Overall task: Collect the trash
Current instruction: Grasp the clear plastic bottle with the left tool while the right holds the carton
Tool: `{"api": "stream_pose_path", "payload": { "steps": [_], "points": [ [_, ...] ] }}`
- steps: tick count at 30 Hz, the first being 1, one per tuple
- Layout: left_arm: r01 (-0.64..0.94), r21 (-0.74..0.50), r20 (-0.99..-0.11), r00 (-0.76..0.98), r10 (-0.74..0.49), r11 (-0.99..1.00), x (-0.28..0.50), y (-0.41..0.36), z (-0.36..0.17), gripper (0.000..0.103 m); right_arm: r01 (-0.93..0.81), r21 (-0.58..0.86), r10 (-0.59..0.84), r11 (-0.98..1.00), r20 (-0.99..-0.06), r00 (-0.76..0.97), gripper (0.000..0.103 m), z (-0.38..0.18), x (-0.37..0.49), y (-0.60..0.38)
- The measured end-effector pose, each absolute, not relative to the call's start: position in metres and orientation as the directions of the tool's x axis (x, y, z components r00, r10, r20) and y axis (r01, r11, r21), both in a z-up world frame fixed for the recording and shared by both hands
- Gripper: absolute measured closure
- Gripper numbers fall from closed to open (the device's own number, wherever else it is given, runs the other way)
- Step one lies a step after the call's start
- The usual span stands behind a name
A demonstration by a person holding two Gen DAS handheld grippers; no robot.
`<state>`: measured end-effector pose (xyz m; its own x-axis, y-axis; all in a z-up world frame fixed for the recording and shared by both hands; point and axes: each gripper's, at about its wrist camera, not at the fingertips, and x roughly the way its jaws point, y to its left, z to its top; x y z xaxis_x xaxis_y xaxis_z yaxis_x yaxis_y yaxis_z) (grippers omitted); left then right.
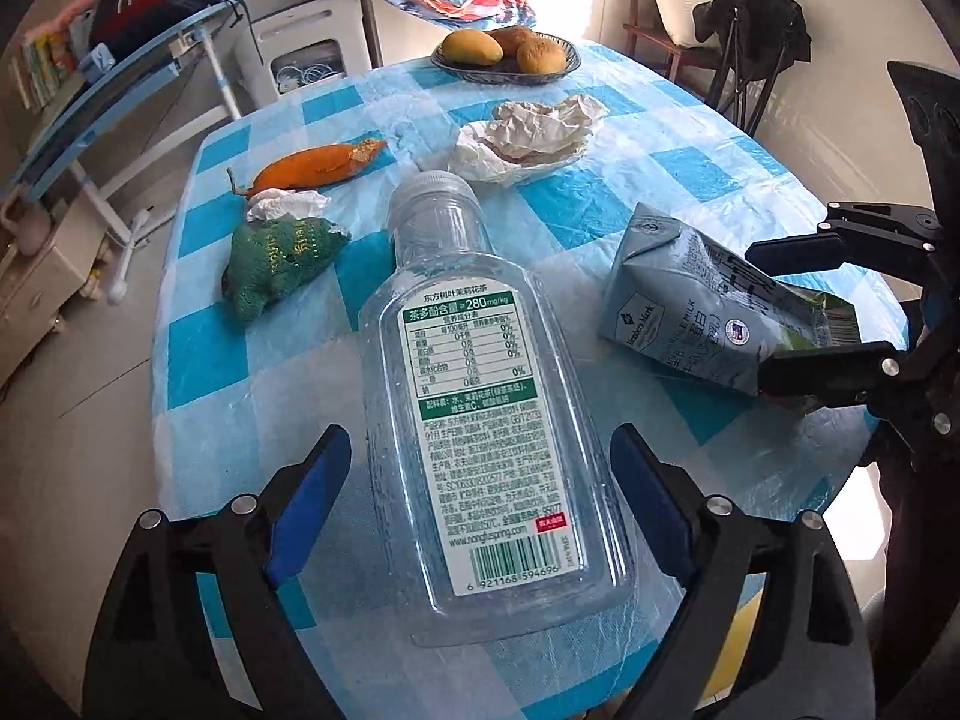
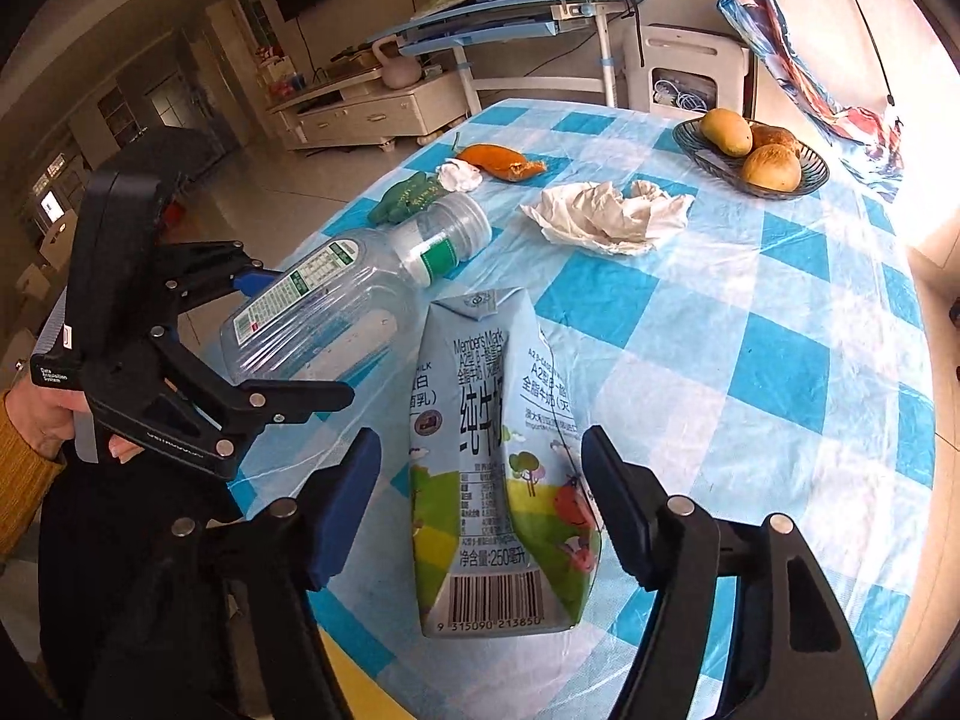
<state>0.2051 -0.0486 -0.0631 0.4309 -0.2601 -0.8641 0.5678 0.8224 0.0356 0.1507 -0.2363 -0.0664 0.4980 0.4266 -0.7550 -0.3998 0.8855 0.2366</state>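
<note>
- Bowl (image 2: 807, 177), dark wire, far end of table (image 2: 750, 324): held three yellow-brown fruits (image 2: 771, 167).
- Bottle (image 1: 480, 396), clear plastic, no liquid visible, lay on its side on the blue-and-white check cloth; white/green label up, capped neck pointing away.
- Milk carton (image 2: 504, 480), pale blue w/ cartoon print, dented & crumpled, lay flat just beside the bottle; barcode end toward the right wrist cam.
- Left gripper (image 1: 480, 474): angled down, jaws spread to either side of the bottle's lower half; blue pads near its walls, contact not certain.
- Right gripper (image 2: 480, 492): angled down, jaws spread w/ the carton between them; small gaps at both pads.
- Hand (image 2: 57, 414) w/ mustard cuff gripped the left tool's handle.
- Further back on cloth: crumpled white paper (image 1: 528, 138), orange peel (image 1: 318, 165), green wrapper (image 1: 276, 264), small white tissue (image 1: 285, 204).
</note>
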Motion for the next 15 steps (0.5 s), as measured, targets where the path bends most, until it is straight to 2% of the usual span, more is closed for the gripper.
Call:
{"api": "stream_pose_path", "payload": {
  "steps": [3,15],
  "points": [
    [0.509,0.035,-0.846,0.472,-0.246,0.860,0.212,-0.051,-0.063,0.015,-0.394,0.231,0.418,0.890,-0.758,0.501,0.035,-0.068,0.151,-0.236],
    [0.471,0.037,-0.818,0.521,-0.245,0.881,0.211,-0.056,-0.070,0.015,-0.407,0.156,0.365,0.900,-0.779,0.510,0.035,-0.073,0.153,-0.224]
  ]
}}
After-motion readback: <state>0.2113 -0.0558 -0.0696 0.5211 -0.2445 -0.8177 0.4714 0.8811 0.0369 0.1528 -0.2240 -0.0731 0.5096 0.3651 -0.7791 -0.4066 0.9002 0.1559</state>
